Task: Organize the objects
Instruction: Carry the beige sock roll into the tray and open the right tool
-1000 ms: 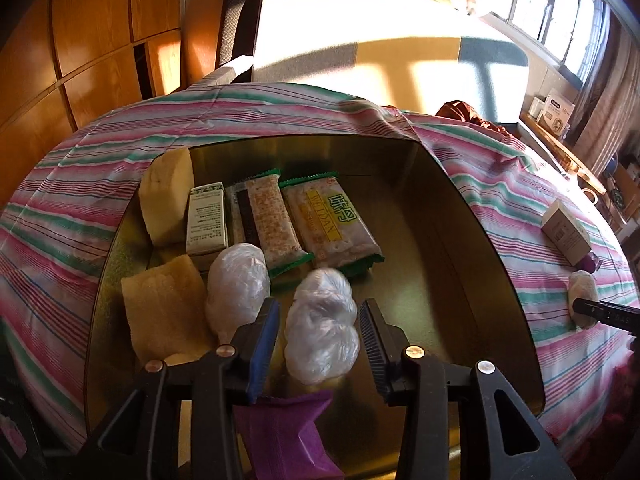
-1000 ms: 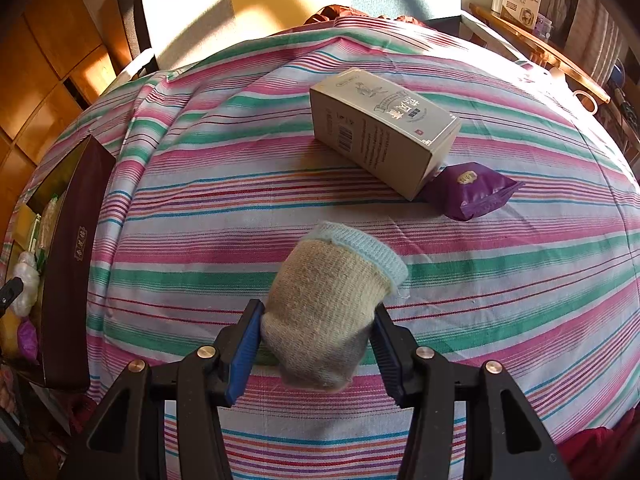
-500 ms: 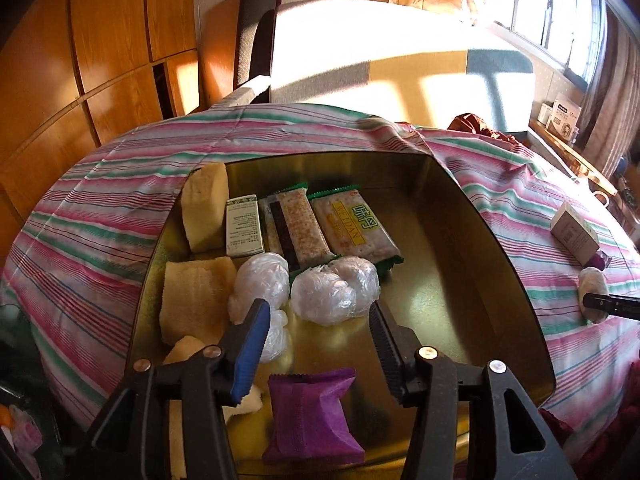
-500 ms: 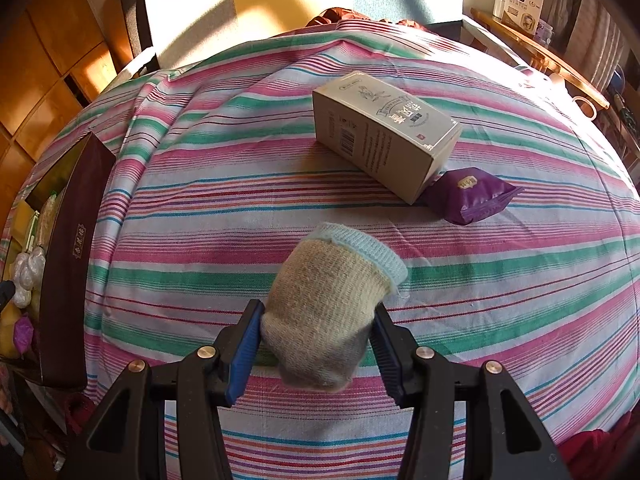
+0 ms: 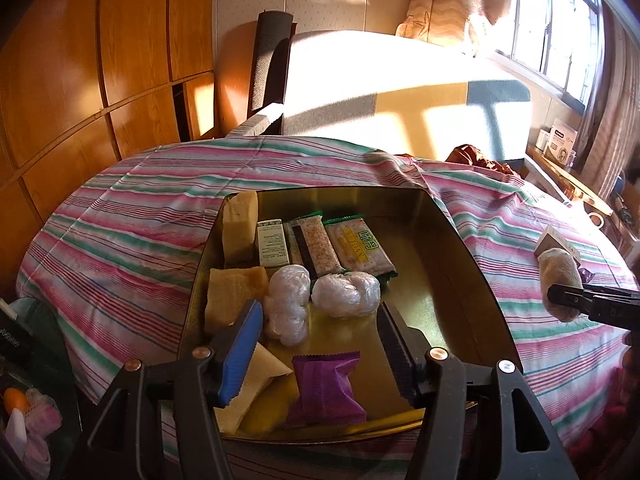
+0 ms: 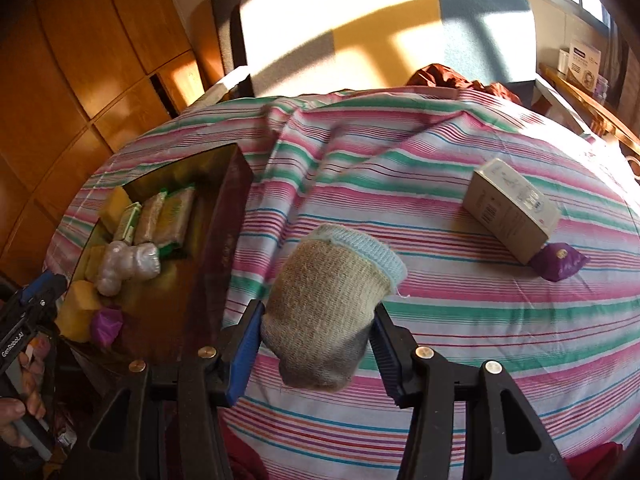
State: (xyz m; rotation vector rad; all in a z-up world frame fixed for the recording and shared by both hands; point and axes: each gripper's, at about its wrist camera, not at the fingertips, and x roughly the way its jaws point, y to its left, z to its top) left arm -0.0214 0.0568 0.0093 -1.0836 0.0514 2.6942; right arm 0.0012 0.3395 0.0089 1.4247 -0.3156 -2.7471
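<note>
While right gripper clamps a rolled knit sock above striped cloth, ribbed cuff upward, left gripper gapes empty over glossy tin's near edge, crinkled purple packet inside.

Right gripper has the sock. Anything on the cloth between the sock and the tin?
Nothing: in the right wrist view only bare striped tablecloth separates the sock in the right gripper from the tin.

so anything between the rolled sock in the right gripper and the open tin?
Only the tin's near wall, which the sock, clamped in the right gripper, must clear. The striped cloth between them is bare. Free floor inside lies right of the packets; the left gripper hangs open over the tin's near end.
</note>
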